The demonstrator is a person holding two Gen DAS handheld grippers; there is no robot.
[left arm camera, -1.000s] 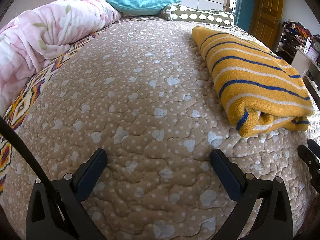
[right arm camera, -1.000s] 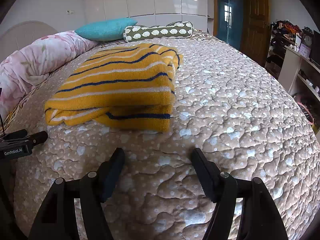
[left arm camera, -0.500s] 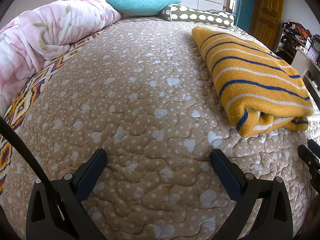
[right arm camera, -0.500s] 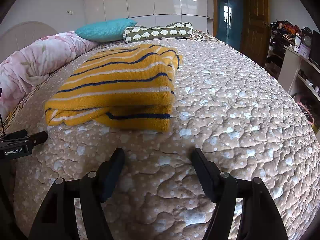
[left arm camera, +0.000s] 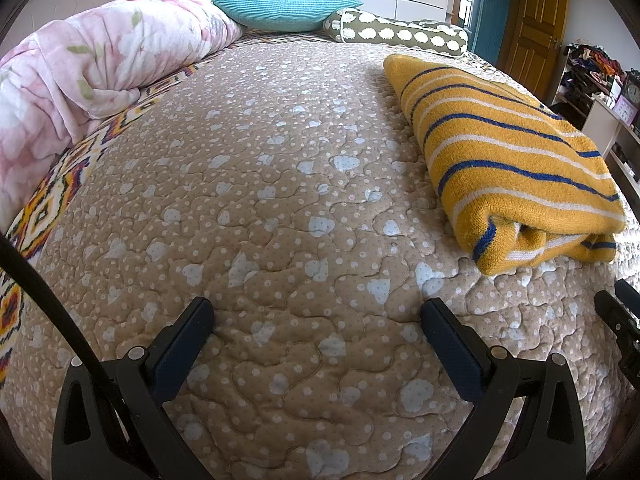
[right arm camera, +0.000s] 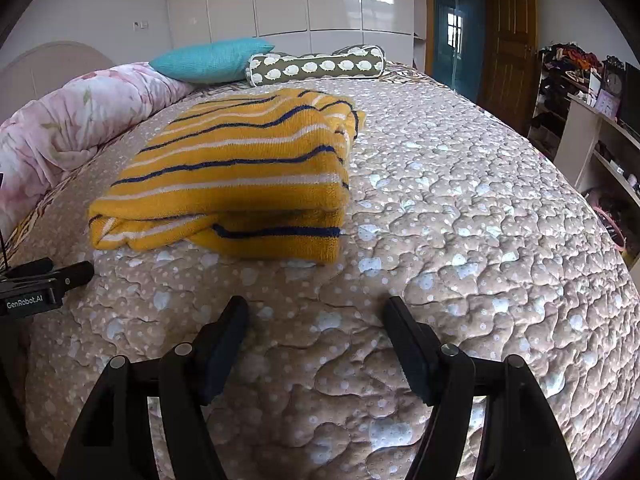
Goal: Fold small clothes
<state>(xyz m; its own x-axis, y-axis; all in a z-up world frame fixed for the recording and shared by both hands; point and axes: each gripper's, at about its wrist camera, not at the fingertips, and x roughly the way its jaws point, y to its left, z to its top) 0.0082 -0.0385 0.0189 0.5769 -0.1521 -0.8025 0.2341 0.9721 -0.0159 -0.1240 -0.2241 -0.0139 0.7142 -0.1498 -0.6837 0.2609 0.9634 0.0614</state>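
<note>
A yellow knit sweater (left arm camera: 508, 152) with blue and white stripes lies folded in a thick rectangle on the tan quilted bedspread (left arm camera: 280, 184). In the right wrist view the same sweater (right arm camera: 240, 172) sits just beyond my right gripper (right arm camera: 316, 308), slightly to its left. That gripper is open, with only quilt between its fingers. My left gripper (left arm camera: 318, 312) is open too, hovering over bare quilt with the sweater off to its right. Neither gripper touches the sweater. The left gripper's tip (right arm camera: 48, 280) shows at the left edge of the right wrist view.
A pink floral duvet (left arm camera: 92, 72) is bunched along the bed's left side. A teal pillow (left arm camera: 284, 8) and an olive patterned bolster (left arm camera: 400, 34) lie at the head. Shelves (right arm camera: 592, 128) with clutter and a wooden door (right arm camera: 508, 40) stand off the bed's right side.
</note>
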